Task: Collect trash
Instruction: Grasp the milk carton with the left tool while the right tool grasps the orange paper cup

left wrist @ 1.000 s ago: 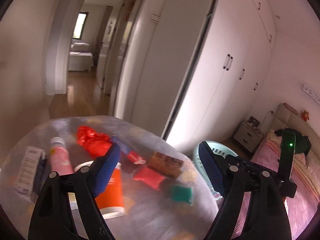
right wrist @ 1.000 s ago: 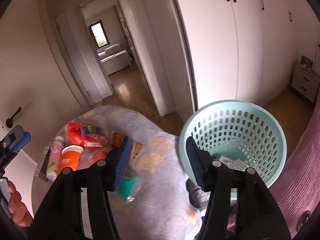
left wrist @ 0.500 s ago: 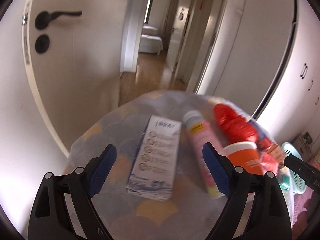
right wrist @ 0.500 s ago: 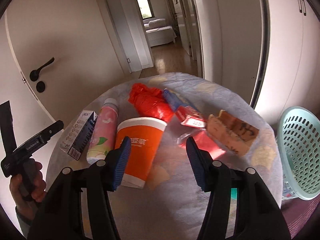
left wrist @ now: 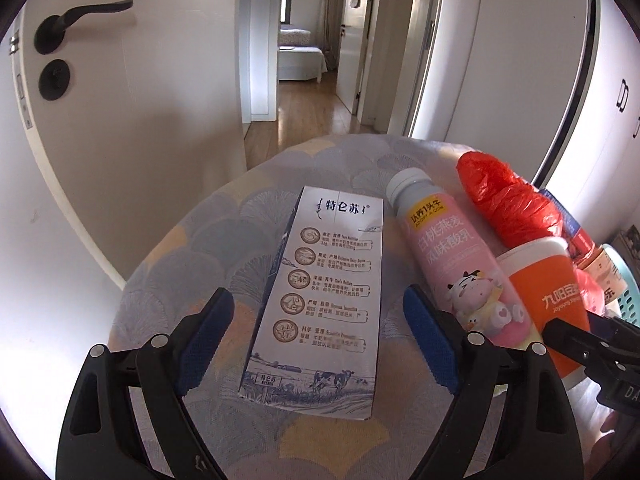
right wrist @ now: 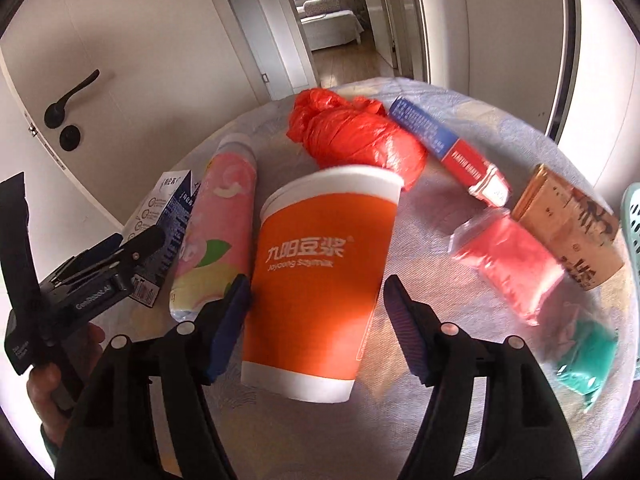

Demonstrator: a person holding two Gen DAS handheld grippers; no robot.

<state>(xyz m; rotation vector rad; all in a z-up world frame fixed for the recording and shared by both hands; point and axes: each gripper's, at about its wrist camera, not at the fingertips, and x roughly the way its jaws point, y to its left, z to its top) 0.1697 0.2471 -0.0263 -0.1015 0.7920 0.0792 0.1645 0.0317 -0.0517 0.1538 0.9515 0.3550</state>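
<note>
Trash lies on a round patterned table (left wrist: 192, 256). A white milk carton (left wrist: 324, 300) lies flat between the blue pads of my open left gripper (left wrist: 320, 340), which does not touch it. A pink yoghurt bottle (left wrist: 456, 264) lies to its right. An orange paper cup (right wrist: 320, 268) lies on its side between the pads of my open right gripper (right wrist: 316, 320). Behind the cup lie a red plastic bag (right wrist: 356, 136), a blue and red box (right wrist: 448, 148), a brown packet (right wrist: 572, 220), a red sachet (right wrist: 516, 260) and a green wrapper (right wrist: 584, 356).
A teal perforated basket (right wrist: 632, 216) stands off the table's right edge. A white door with a black handle (left wrist: 80, 12) is close on the left. A hallway (left wrist: 312, 92) with wood floor runs behind the table. White wardrobes (left wrist: 560, 60) stand on the right.
Both grippers have swung left from the basket and come down close over the table. The left now straddles the milk carton. The right now straddles the orange cup.
</note>
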